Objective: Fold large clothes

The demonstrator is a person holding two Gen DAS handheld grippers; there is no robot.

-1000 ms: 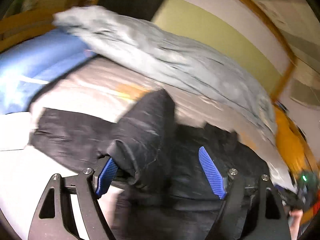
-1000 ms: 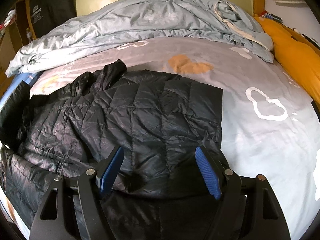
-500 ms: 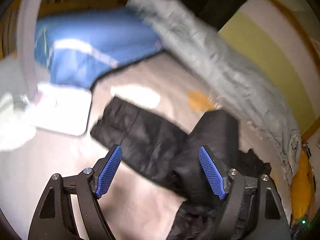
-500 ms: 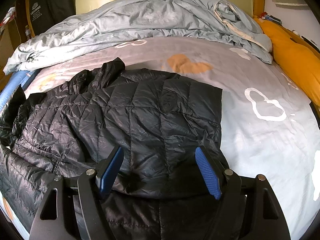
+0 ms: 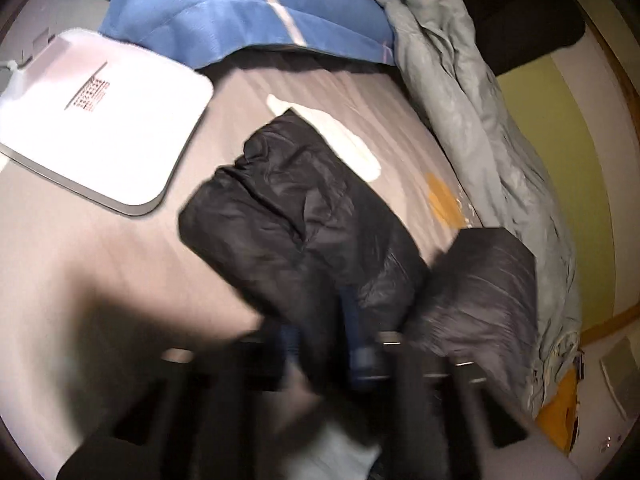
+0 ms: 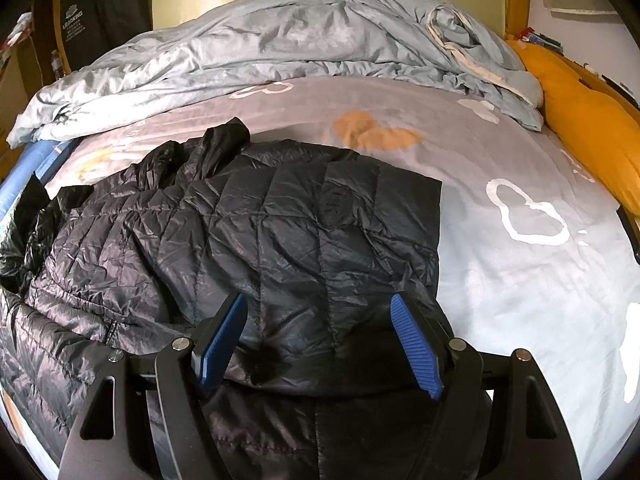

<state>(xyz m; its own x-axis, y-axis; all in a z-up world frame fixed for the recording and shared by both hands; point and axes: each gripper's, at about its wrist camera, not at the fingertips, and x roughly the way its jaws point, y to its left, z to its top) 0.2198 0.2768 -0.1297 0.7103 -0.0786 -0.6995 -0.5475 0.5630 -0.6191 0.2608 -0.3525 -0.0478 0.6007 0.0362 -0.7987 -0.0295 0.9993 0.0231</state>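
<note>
Glossy, crinkled quilted nylon on the black jacket. Soft matt cotton on the grey bedsheet and rumpled duvet. Ribbed blue rubber on pads; smooth white plastic on the box.

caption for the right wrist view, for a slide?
Right tool open over a black quilted jacket spread on the bed sheet, rumpled grey duvet behind.
</note>
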